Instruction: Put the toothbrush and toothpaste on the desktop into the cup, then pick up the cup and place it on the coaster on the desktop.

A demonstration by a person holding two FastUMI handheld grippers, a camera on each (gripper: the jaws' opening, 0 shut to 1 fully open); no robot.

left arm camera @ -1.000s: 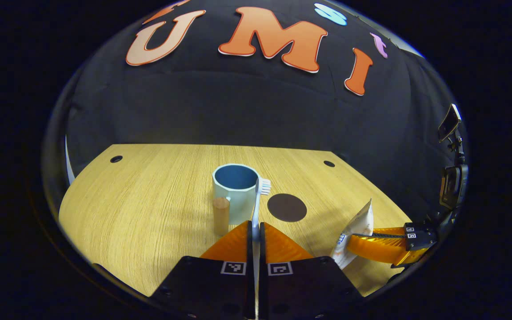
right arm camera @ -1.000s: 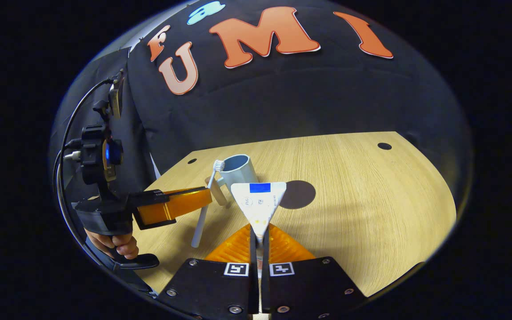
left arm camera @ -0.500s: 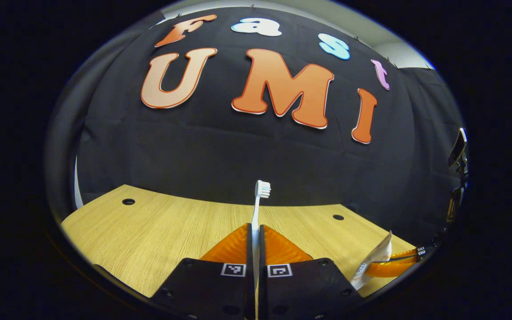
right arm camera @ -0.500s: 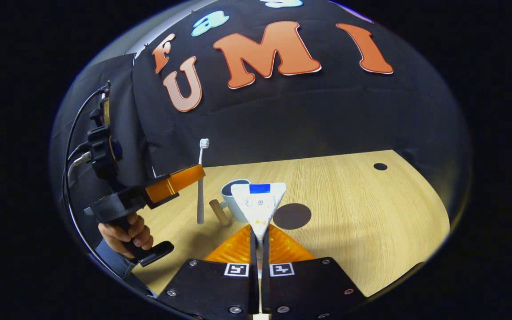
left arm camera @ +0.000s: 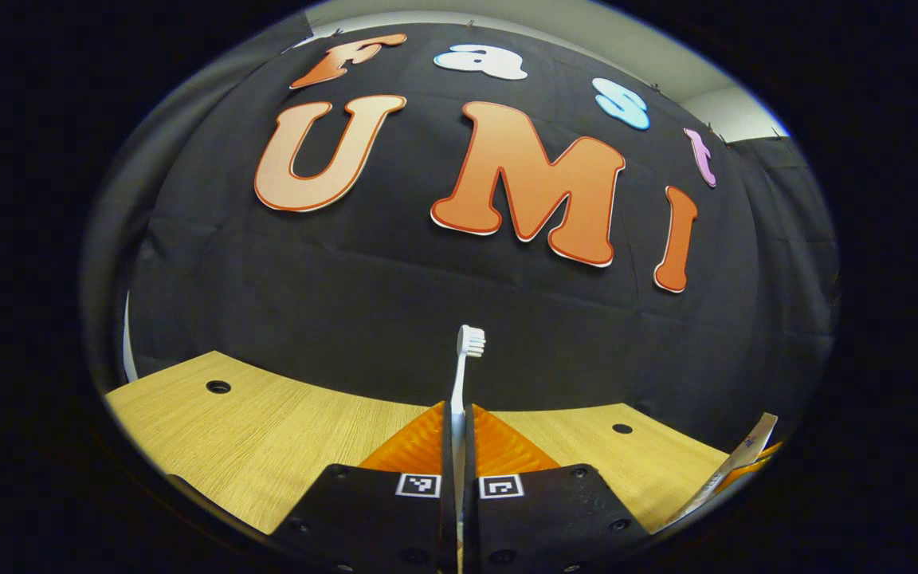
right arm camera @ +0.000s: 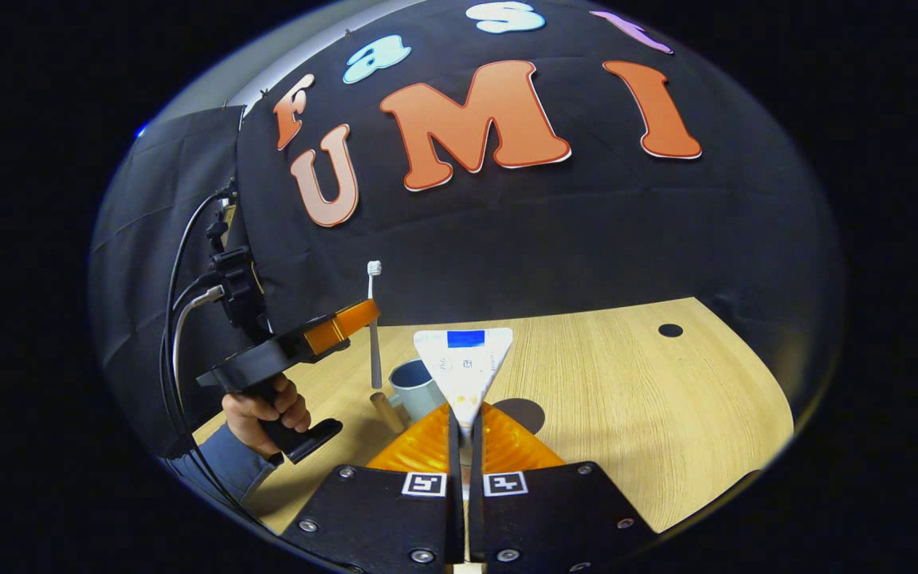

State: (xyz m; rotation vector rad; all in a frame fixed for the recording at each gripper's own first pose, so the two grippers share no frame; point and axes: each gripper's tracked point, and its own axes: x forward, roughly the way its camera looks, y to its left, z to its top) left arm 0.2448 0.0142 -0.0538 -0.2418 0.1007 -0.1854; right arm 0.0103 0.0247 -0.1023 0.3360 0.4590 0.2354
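My left gripper (left arm camera: 459,418) is shut on a white toothbrush (left arm camera: 463,368) that stands upright, bristles up. In the right gripper view that left gripper (right arm camera: 347,320) holds the toothbrush (right arm camera: 374,319) in the air just left of the pale blue cup (right arm camera: 415,385). The cup has a wooden handle (right arm camera: 386,409) and stands on the wooden desktop (right arm camera: 626,399). My right gripper (right arm camera: 463,426) is shut on the white toothpaste tube (right arm camera: 464,368), which hides part of the cup and of the dark round coaster (right arm camera: 524,412). The tube's end (left arm camera: 734,466) shows at the left gripper view's right edge.
A person's hand (right arm camera: 264,406) and sleeve hold the left gripper's handle, with cables running up from it. The desktop has small round holes (right arm camera: 670,330) near its back corners. The booth's black cloth wall rises right behind the desk.
The left gripper has risen and tilted up, carrying the toothbrush upright and closer to the cup. The right gripper has lifted with the toothpaste, so cup and coaster sit lower in its view.
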